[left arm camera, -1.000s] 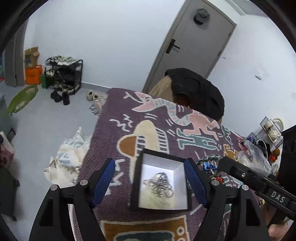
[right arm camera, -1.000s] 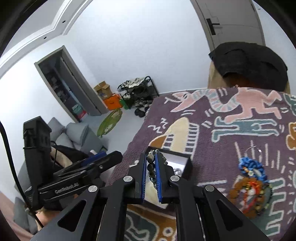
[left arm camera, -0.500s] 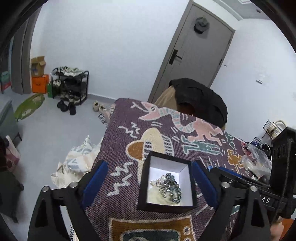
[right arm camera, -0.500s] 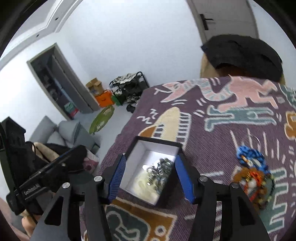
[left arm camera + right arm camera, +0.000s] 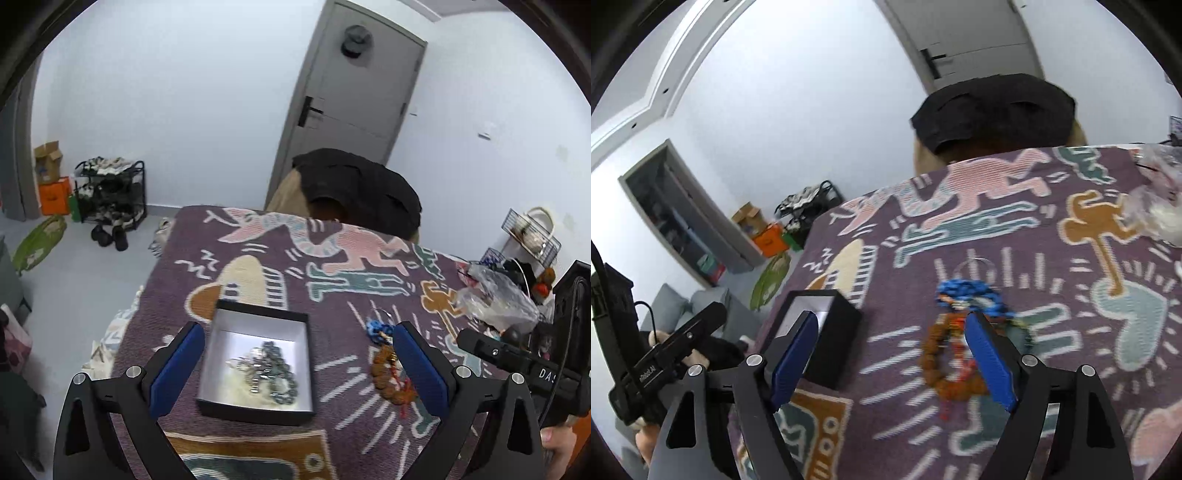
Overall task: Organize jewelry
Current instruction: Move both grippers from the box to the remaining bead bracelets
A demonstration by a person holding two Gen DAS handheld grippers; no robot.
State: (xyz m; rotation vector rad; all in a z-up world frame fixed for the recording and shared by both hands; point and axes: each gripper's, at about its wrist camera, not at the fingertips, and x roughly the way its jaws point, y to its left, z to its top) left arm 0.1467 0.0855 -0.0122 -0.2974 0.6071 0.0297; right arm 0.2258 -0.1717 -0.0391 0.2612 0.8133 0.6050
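Note:
A black box with a white inside (image 5: 258,325) sits on the patterned cloth and holds silver chains and a dark bead bracelet (image 5: 271,371). My left gripper (image 5: 295,362) is open and empty, its jaws spread to either side of the box. The box also shows at the left of the right wrist view (image 5: 831,325). My right gripper (image 5: 892,358) is open and empty above the cloth, between the box and a pile of jewelry. The pile holds a brown bead bracelet (image 5: 945,365) and a blue beaded piece (image 5: 967,295). The bracelet also shows in the left wrist view (image 5: 388,373).
The purple patterned cloth (image 5: 332,266) covers the table. Clear plastic bags (image 5: 495,291) and clutter lie at the right edge. A chair with a black garment (image 5: 358,188) stands behind the table. A shoe rack (image 5: 110,192) stands on the floor at left.
My right gripper opened and let the dark bead bracelet fall into the box, then swung right toward the jewelry pile. My left gripper pulled back a little and shifted right.

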